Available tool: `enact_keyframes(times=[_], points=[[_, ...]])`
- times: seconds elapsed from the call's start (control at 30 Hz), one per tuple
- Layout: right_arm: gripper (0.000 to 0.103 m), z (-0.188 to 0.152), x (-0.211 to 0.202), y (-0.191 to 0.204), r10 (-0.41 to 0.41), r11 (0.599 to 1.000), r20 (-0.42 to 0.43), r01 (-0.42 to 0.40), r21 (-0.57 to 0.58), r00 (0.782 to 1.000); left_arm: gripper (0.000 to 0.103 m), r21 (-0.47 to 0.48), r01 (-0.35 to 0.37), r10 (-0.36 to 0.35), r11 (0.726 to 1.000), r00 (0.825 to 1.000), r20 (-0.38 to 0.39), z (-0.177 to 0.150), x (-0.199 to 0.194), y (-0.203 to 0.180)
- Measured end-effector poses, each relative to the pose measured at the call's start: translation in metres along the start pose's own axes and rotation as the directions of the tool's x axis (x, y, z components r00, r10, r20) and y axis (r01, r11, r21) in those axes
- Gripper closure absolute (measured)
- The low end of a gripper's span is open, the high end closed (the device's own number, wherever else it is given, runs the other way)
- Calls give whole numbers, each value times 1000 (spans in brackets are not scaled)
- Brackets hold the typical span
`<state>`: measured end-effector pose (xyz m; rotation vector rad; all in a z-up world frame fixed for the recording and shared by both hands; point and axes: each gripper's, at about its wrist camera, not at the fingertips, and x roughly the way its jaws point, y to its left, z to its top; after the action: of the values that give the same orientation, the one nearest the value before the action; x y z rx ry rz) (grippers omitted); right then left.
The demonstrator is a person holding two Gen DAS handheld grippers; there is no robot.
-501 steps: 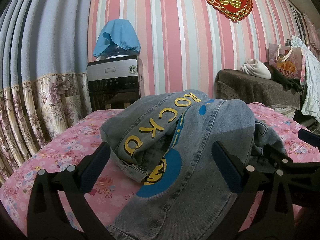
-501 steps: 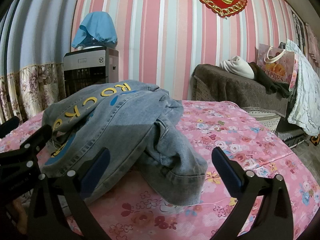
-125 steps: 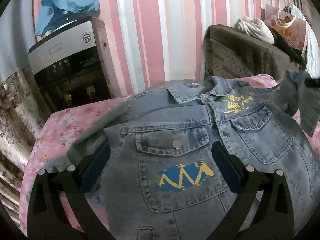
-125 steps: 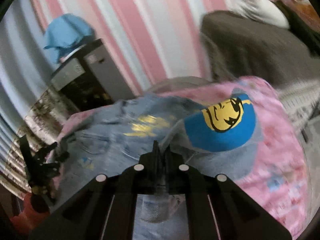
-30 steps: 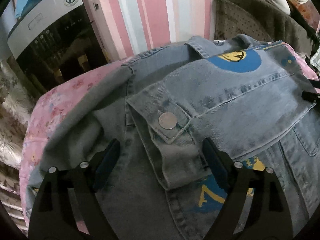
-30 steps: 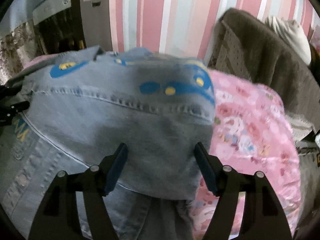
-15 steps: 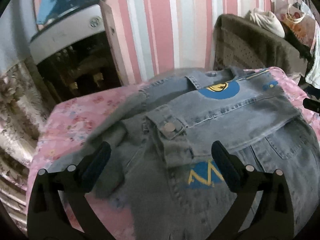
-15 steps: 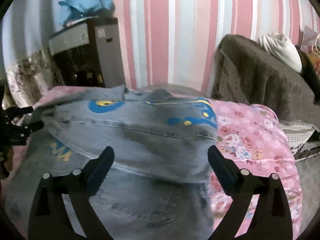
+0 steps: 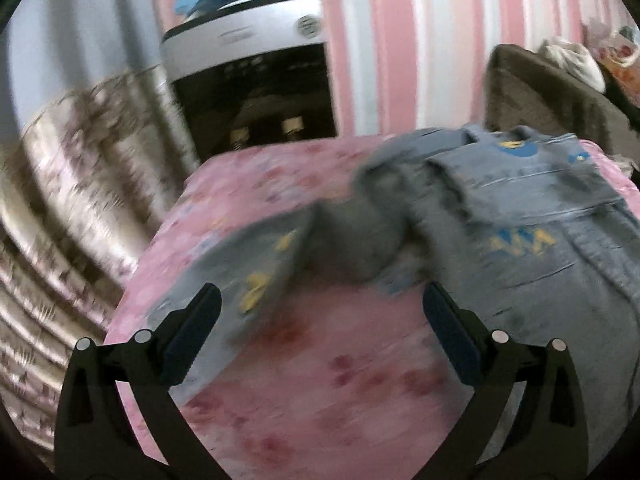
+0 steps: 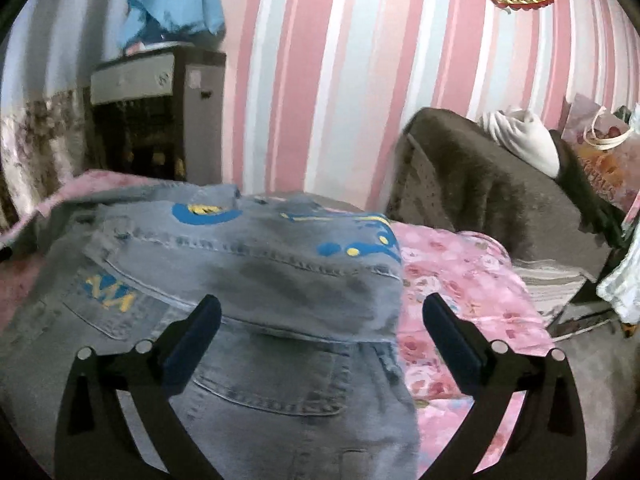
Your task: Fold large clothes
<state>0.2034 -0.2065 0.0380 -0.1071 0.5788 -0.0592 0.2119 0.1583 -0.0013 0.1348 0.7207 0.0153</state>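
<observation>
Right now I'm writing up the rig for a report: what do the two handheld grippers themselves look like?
Both look alike. The left gripper and the right gripper each have two black plastic fingers that splay out in a V, with cut-out slots lower down. Dark blue pads line the inner faces. Round silver pins sit at the joints. No cables, markings or sleeves show.
</observation>
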Motion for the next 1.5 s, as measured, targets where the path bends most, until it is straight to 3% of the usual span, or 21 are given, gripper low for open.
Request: enact_keyframes(times=[0.23,0.37,0.5,0.57,0.67,0.7,0.73,0.77,0.87,0.9,1.07,1.23,1.3,1.37,1.43,1.5], points=[[3,2,7,10,16,999,-13,-17,-33,1000,3,-9,-100,100,995,994,-37,-20,7,46],[3,1,15,10,35,999,-31,-36,-16,999,3,-47,-124,122,991,991,-56,-23,14,73],[3,0,22,12,54,998,-51,-55,-12,997,4,-54,-110,104,992,989,-103,-26,33,87],[3,-1,24,15,55,998,-57,-56,-19,997,5,-40,-65,60,997,991,-118,-29,36,81],[3,-2,27,17,49,998,-65,-51,-32,997,5,35,-47,50,998,994,-101,-33,35,63],[3,-2,28,17,46,998,-68,-48,-34,997,8,65,-50,57,997,993,-105,-33,38,57],[3,-2,29,17,43,998,-71,-46,-33,997,22,77,-47,56,996,991,-118,-33,42,55],[3,-2,30,16,48,998,-73,-50,-28,996,36,84,-39,52,996,986,-158,-33,51,54],[3,-1,32,14,54,998,-74,-56,-16,996,97,15,4,-1,1000,979,-204,-21,61,68],[3,-1,32,14,52,998,-74,-53,-17,996,102,-11,-3,1,1000,980,-201,-14,62,76],[3,0,31,13,41,999,-75,-43,-28,996,102,-171,-30,5,985,990,-139,27,48,126],[3,0,34,5,30,999,-84,-31,-10,996,102,-308,-158,139,938,987,-84,54,29,188],[3,-1,37,2,29,1000,-91,-29,-3,995,101,-359,-134,123,924,991,-54,55,21,206],[3,-2,40,1,29,1000,-99,-29,0,995,100,-368,-122,115,922,992,-43,51,21,211],[3,-3,44,1,28,1000,-107,-28,0,994,101,-317,-171,161,933,985,-56,48,24,199],[3,-4,48,1,31,999,-121,-32,-3,992,101,-310,-182,162,933,983,-91,43,33,198]])
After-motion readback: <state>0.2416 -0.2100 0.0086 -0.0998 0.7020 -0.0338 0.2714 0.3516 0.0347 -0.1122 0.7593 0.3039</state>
